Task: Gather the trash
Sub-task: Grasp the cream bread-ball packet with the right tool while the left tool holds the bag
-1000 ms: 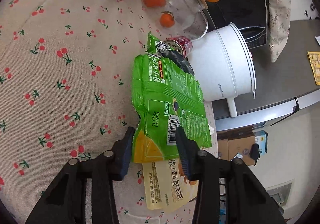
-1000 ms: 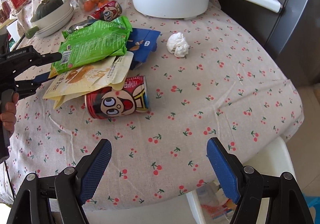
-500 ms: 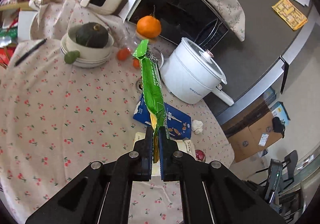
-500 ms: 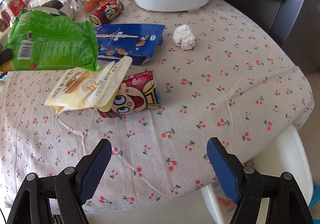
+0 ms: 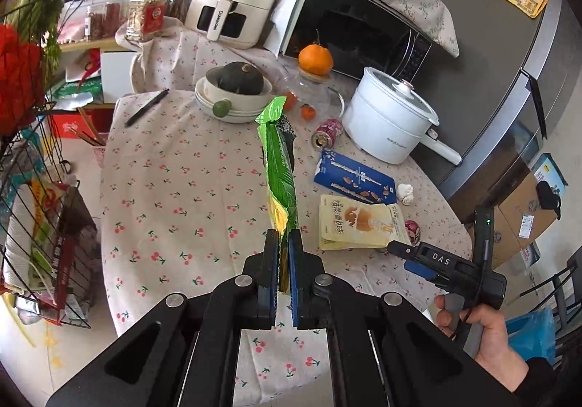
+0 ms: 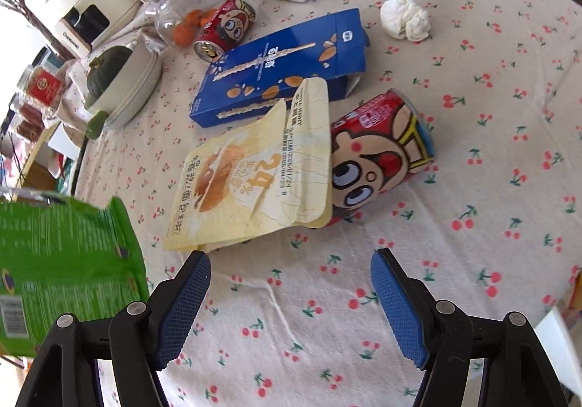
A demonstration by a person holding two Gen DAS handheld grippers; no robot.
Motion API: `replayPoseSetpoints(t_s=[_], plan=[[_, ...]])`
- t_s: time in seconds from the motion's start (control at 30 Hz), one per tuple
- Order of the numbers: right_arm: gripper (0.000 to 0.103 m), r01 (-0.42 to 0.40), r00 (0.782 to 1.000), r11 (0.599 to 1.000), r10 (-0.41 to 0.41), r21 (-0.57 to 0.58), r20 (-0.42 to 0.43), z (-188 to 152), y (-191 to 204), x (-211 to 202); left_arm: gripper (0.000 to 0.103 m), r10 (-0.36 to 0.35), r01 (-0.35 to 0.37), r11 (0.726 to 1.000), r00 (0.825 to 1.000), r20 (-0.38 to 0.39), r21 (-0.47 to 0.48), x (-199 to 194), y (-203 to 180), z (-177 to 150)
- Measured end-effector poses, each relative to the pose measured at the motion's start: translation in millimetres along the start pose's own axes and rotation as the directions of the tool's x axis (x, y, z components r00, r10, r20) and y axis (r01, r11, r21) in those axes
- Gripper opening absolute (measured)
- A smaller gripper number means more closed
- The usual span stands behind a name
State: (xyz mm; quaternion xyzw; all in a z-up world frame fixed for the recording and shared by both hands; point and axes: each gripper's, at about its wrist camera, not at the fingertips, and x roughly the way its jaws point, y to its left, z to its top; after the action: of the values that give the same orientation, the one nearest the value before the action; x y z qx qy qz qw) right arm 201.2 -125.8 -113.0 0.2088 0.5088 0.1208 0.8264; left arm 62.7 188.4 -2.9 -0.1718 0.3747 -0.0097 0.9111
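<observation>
My left gripper [image 5: 284, 243] is shut on a green snack wrapper [image 5: 279, 166] and holds it edge-on above the table; the wrapper also shows at the left of the right wrist view [image 6: 65, 261]. My right gripper [image 6: 291, 283] is open and empty, low over the cloth just in front of a yellow snack pouch [image 6: 254, 174] and a red cartoon can [image 6: 382, 152] lying on its side. Behind them lie a blue carton [image 6: 280, 68], a second red can [image 6: 225, 28] and a crumpled white tissue [image 6: 405, 21].
The table has a cherry-print cloth [image 5: 174, 188]. At the back stand a white electric pot [image 5: 389, 119], a glass jar [image 6: 192, 10] with an orange on top, stacked bowls [image 5: 232, 97] holding a squash, an air fryer [image 5: 236, 3] and a microwave [image 5: 356, 28]. A wire rack [image 5: 32, 225] stands left.
My left gripper closed on the green wrapper, lifted it off the pile and drew back high above the table. My right gripper moved in closer to the yellow pouch and red can.
</observation>
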Motion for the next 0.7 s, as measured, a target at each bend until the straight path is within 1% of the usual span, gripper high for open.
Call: replayPoseSetpoints(t_s=[0.13,0.23,0.27,0.3,0.33,0.37,0.43,0.47,0.57,0.7], plan=[[0.068,-0.076,0.997,0.994,0.074,0.075,0.031,3,5,18,0.004,0.0,0.0,1.0,1.0,-0.006,-0.025,-1,13,0],[0.056,-0.115,0.993,0.986,0.11,0.119,0.051,7,8,29,0.004,-0.01,0.01,0.999,1.0,-0.01,-0.031,1,15,0],[0.046,-0.125,0.991,0.983,0.119,0.135,0.053,8,8,33,0.004,-0.016,0.015,0.999,1.0,-0.01,-0.032,1,14,0],[0.034,-0.131,0.991,0.98,0.124,0.153,0.051,8,7,37,0.004,-0.02,0.019,0.999,1.0,-0.01,-0.032,0,14,0],[0.026,-0.136,0.99,0.975,0.13,0.173,0.047,9,6,40,0.004,-0.022,0.021,0.999,1.0,-0.01,-0.031,0,15,0],[0.011,-0.145,0.989,0.971,0.139,0.191,0.043,9,5,41,0.004,-0.024,0.024,0.999,1.0,-0.01,-0.031,-1,14,0],[0.008,-0.152,0.988,0.967,0.145,0.205,0.046,9,5,38,0.004,-0.032,0.032,0.999,0.999,-0.006,-0.039,-3,15,1],[0.006,-0.155,0.988,0.969,0.148,0.19,0.051,10,7,33,0.004,-0.037,0.037,0.998,0.999,-0.004,-0.043,-4,16,2],[0.003,-0.161,0.986,0.98,0.154,0.114,0.067,12,17,15,0.004,-0.052,0.052,0.997,0.999,0.001,-0.048,-7,16,2],[0.001,-0.176,0.982,0.984,0.173,0.034,0.077,15,25,-17,0.004,-0.08,0.08,0.995,0.997,0.01,-0.052,-11,11,2]])
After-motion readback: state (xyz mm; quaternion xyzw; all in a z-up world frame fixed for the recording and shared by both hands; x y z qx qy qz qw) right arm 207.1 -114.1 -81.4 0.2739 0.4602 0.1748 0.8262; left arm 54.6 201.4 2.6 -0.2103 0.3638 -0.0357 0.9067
